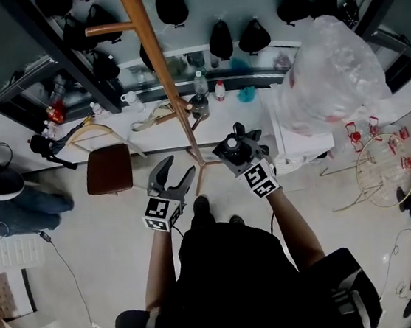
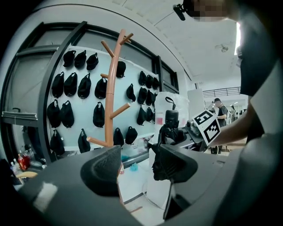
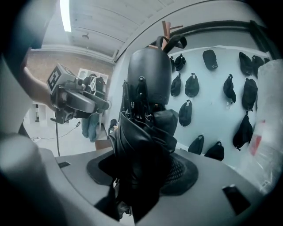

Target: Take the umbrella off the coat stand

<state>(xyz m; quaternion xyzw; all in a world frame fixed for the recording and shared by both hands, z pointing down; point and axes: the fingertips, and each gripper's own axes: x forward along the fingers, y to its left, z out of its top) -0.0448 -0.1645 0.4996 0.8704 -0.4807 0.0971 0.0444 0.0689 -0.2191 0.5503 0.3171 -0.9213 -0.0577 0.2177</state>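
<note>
Right gripper (image 3: 142, 173) clamps the umbrella (image 3: 148, 84) (folded, upright).

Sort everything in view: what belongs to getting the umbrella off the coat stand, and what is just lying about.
Job: umbrella, clamped in the right tool; wooden coat stand; left tool, open and empty.
Lying about: hanging black caps; brown stool; clear plastic bag; bottles.

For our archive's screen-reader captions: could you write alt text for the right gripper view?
A folded black umbrella stands upright, clamped between the right gripper's jaws, filling mid-frame. Behind it, black bags hang on a pale wall; the left gripper is at the left.
</note>
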